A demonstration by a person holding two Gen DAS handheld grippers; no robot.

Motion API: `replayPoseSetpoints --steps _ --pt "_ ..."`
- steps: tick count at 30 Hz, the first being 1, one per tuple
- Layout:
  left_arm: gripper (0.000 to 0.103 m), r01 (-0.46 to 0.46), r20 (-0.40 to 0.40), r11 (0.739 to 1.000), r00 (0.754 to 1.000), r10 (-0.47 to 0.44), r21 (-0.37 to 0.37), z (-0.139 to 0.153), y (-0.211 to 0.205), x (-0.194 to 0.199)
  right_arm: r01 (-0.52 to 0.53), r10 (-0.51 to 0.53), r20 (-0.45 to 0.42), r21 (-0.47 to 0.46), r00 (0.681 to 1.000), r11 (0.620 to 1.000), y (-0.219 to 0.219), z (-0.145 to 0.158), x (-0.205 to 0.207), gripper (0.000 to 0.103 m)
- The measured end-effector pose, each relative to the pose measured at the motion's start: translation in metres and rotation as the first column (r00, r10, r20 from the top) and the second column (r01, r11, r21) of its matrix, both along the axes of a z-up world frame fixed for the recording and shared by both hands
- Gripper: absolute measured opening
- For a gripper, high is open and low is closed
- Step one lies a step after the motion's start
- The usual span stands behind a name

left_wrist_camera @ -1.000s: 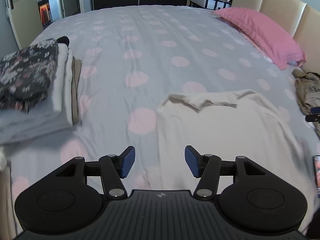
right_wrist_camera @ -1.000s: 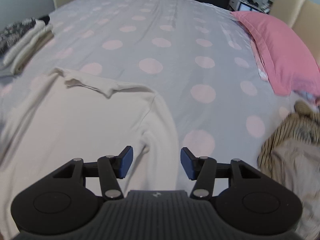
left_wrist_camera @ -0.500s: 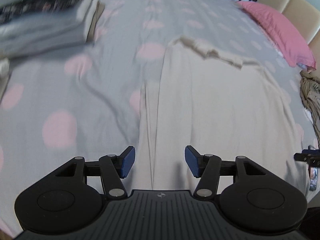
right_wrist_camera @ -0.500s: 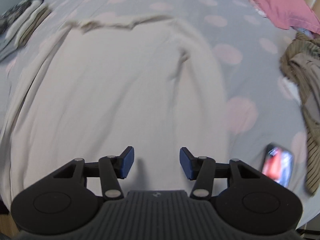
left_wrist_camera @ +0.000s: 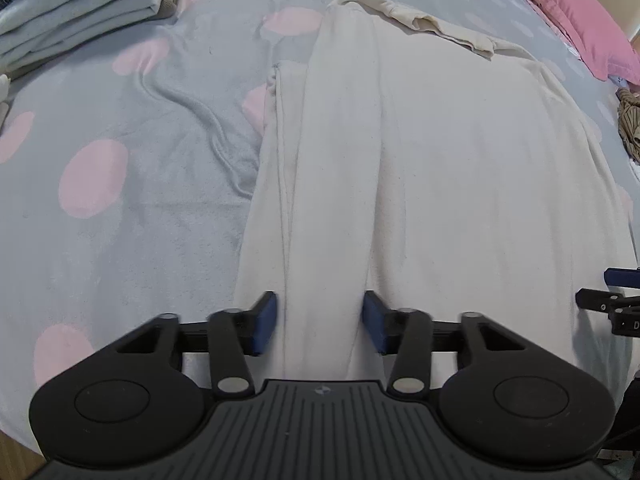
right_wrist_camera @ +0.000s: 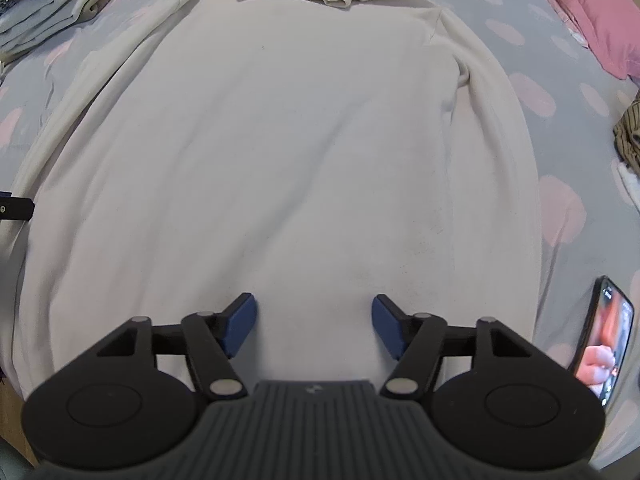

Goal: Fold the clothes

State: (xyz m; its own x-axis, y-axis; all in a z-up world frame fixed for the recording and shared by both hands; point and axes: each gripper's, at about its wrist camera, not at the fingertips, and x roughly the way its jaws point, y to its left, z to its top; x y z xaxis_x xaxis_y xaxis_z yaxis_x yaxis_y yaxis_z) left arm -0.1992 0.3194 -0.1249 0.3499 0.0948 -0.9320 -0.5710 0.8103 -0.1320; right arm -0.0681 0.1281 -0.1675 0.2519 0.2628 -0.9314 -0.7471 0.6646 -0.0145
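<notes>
Left wrist view is showing the cream long-sleeved knit top (left_wrist_camera: 460,168) lying flat on the grey bedspread with pink dots (left_wrist_camera: 120,184), hem toward the near edge of the bed and neckline toward the far side; its left sleeve is lying along the body. A stack of already folded grey and white clothes (left_wrist_camera: 80,12) is sitting toward the far left corner, so part of the job looks done, while this top appears not yet folded. The left gripper (left_wrist_camera: 320,320) is hovering with jaws spread over the sleeve at the hem, holding nothing. The right gripper (right_wrist_camera: 314,326) is likewise hanging wide apart over the hem. A black smartphone (right_wrist_camera: 606,340) is lying just beside the top's right edge. Bare bedspread is stretching beyond the neckline, leaving room to fold forward.
</notes>
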Motion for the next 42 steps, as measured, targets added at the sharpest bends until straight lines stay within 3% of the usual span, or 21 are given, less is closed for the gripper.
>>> replayPoseSetpoints --steps 1,3,5,11,19,23,28,34,38,40,42 --pt "0.029 -0.005 0.003 1.000 1.000 0.005 0.000 0.000 0.000 0.000 -0.005 0.005 0.002 -0.002 1.000 1.000 0.000 -0.001 -0.002 0.071" --pt "0.009 -0.002 0.015 1.000 1.000 0.002 0.002 0.003 0.001 -0.001 -0.013 0.013 0.007 -0.006 1.000 1.000 0.001 -0.001 -0.003 0.072" --pt "0.007 -0.006 0.032 1.000 0.999 0.006 -0.005 0.007 0.002 -0.002 -0.017 0.017 0.008 -0.008 1.000 1.000 0.001 -0.001 -0.003 0.073" --pt "0.006 -0.070 0.111 0.997 0.991 0.072 -0.021 0.027 0.013 -0.011 -0.018 0.018 0.006 -0.010 1.000 1.000 0.001 0.001 -0.001 0.073" --pt "0.006 -0.206 0.221 0.979 0.955 0.199 0.008 0.066 0.055 -0.024 -0.026 0.027 0.007 -0.016 1.000 1.000 -0.004 -0.001 0.001 0.076" --pt "0.006 -0.233 0.217 0.970 0.952 0.215 0.062 0.088 0.082 -0.018 -0.031 0.031 0.004 -0.026 1.000 0.999 -0.002 -0.001 0.002 0.079" --pt "0.006 -0.201 0.158 0.959 0.972 0.171 0.199 0.108 0.117 -0.005 -0.036 0.036 0.000 -0.029 0.999 0.999 -0.003 -0.001 0.005 0.081" --pt "0.006 -0.302 0.097 0.916 0.953 0.287 0.263 0.084 0.168 -0.009 -0.040 0.040 -0.004 -0.030 0.999 0.999 -0.013 0.000 0.008 0.082" --pt "0.008 -0.349 0.090 0.912 0.937 0.337 0.218 0.062 0.182 -0.018 -0.042 0.042 -0.007 -0.032 0.999 0.999 -0.018 -0.001 0.012 0.085" --pt "0.012 -0.350 0.081 0.914 0.937 0.341 0.207 0.056 0.179 -0.018 -0.045 0.045 -0.005 -0.035 0.999 0.998 -0.013 -0.001 0.013 0.085" --pt "0.026 -0.334 0.078 0.918 0.943 0.324 0.216 0.054 0.171 -0.017 -0.046 0.045 -0.005 -0.035 0.999 0.998 -0.012 0.000 0.014 0.085"
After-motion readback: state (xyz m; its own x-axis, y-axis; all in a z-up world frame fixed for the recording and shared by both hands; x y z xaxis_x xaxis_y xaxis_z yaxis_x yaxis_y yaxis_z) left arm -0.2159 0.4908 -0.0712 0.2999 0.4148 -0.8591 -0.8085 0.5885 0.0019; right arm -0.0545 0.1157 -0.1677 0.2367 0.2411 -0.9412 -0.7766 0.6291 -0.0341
